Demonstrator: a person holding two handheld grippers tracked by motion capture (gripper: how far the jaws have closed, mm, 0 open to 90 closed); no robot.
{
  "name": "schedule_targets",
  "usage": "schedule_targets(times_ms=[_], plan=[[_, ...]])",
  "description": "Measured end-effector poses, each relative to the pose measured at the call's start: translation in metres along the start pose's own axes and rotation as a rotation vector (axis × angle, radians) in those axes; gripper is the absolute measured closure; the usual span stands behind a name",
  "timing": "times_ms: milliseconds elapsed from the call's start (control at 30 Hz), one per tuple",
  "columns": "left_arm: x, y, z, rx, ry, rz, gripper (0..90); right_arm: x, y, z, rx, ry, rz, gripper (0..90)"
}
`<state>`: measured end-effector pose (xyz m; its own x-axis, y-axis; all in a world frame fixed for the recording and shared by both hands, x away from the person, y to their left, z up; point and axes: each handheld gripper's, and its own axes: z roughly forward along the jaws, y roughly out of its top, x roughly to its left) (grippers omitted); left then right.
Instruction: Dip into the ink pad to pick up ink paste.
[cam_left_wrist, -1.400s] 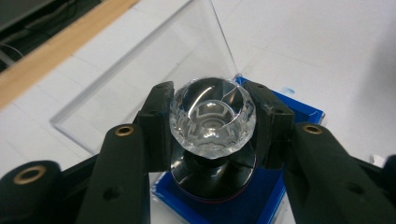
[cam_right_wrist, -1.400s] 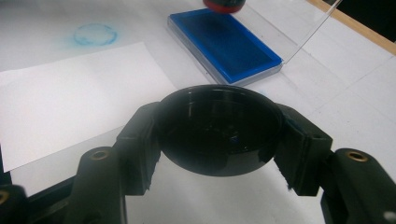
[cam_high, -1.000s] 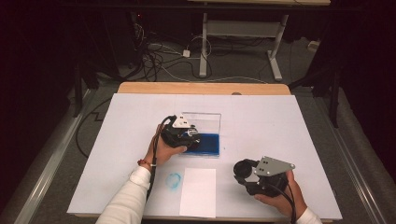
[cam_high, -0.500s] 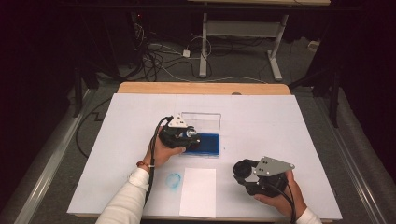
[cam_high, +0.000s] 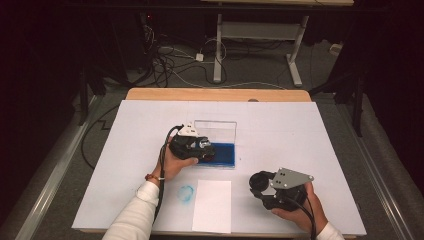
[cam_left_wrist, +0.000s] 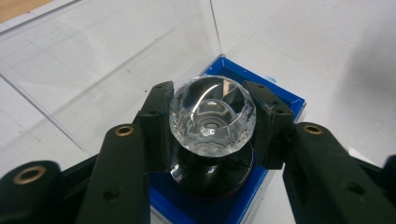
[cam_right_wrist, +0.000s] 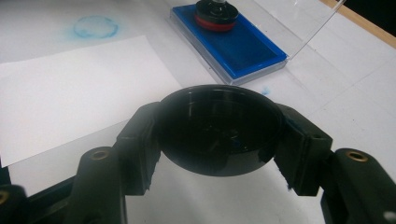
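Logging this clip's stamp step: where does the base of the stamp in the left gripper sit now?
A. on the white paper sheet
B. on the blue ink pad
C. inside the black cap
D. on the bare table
B: the left gripper clamps the stamp's crystal knob while its base rests on the blue ink pad.

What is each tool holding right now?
Left tool: shut on the crystal-topped stamp, on the blue ink pad.
Right tool: shut on the black cap.

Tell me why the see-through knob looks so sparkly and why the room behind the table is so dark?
Left gripper view: the clear faceted crystal knob catches bright glints on its cut faces, sharp between the black jaws. Right gripper view: the glossy black round cap mirrors faint reflections. High view: light falls on the white table, while the floor behind stays dim.
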<state>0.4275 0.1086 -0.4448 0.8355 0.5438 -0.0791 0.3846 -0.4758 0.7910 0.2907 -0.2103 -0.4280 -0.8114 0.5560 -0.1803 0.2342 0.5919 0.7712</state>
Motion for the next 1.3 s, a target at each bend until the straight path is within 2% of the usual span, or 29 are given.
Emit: schedule_targets(times_ms=[433, 767, 1100, 1200, 1300], plan=[[-0.006, 0.006, 0.005, 0.048, 0.031, 0.042, 54.3, 0.002, 0.001, 0.000, 0.002, -0.001, -0.004, 38.6], [-0.008, 0.004, 0.007, 0.039, 0.043, 0.048, 54.3, 0.002, 0.001, 0.000, 0.001, -0.001, -0.006, 38.6], [-0.014, 0.001, 0.007, 0.022, 0.075, 0.077, 54.2, 0.002, 0.001, 0.000, 0.000, 0.000, -0.006, 38.6], [-0.013, 0.000, 0.006, 0.019, 0.068, 0.070, 54.2, 0.001, 0.001, 0.001, 0.001, 0.002, -0.004, 38.6], [-0.016, 0.001, 0.007, 0.027, 0.087, 0.083, 54.2, 0.002, 0.001, 0.000, 0.000, 0.001, -0.005, 38.6]])
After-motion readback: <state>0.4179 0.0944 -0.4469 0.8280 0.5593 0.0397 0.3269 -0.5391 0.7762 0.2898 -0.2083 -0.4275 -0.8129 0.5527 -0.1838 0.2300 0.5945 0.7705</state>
